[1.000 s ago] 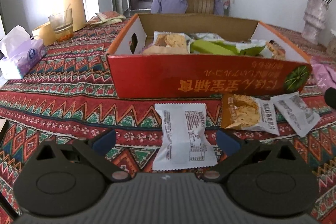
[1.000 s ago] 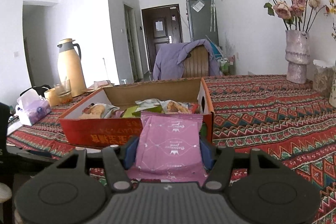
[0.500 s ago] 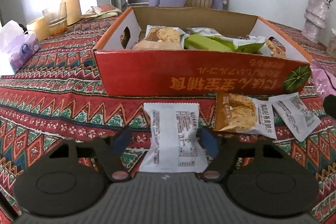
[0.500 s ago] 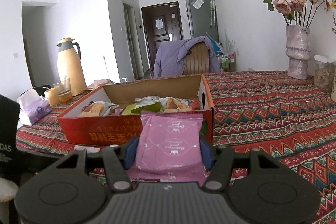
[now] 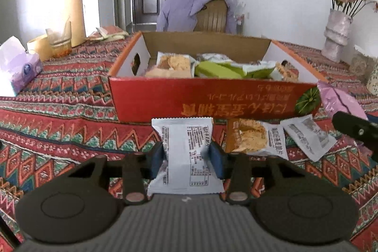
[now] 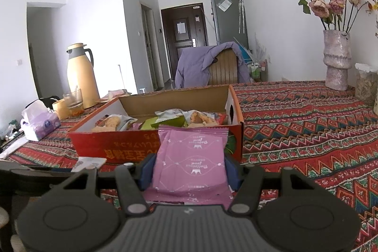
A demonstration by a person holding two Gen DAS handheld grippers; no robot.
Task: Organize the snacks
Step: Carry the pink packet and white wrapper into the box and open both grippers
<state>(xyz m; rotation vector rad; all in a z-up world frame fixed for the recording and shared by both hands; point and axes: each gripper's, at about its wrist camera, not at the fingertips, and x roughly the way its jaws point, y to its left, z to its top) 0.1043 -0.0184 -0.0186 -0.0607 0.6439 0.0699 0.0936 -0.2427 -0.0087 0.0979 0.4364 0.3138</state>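
Note:
A red cardboard box (image 5: 212,100) holding several snack packets stands on the patterned tablecloth; it also shows in the right wrist view (image 6: 113,145). My left gripper (image 5: 186,157) is shut on a white snack packet (image 5: 186,148), held just in front of the box. My right gripper (image 6: 189,167) is shut on a pink snack packet (image 6: 191,157), held above the table before the box's right end; this packet shows in the left wrist view (image 5: 337,98). An orange cookie packet (image 5: 252,138) and a white packet (image 5: 309,134) lie on the cloth before the box.
A tissue pack (image 5: 19,67), a glass (image 5: 59,44) and a yellow thermos (image 5: 68,4) stand at the left. A vase of flowers (image 6: 335,60) and a jar (image 6: 366,84) stand at the far right. A chair with a purple jacket (image 6: 212,65) is behind the table.
My left gripper has closed on the white packet and lifted it off the cloth. My right gripper still holds the pink packet and has risen slightly.

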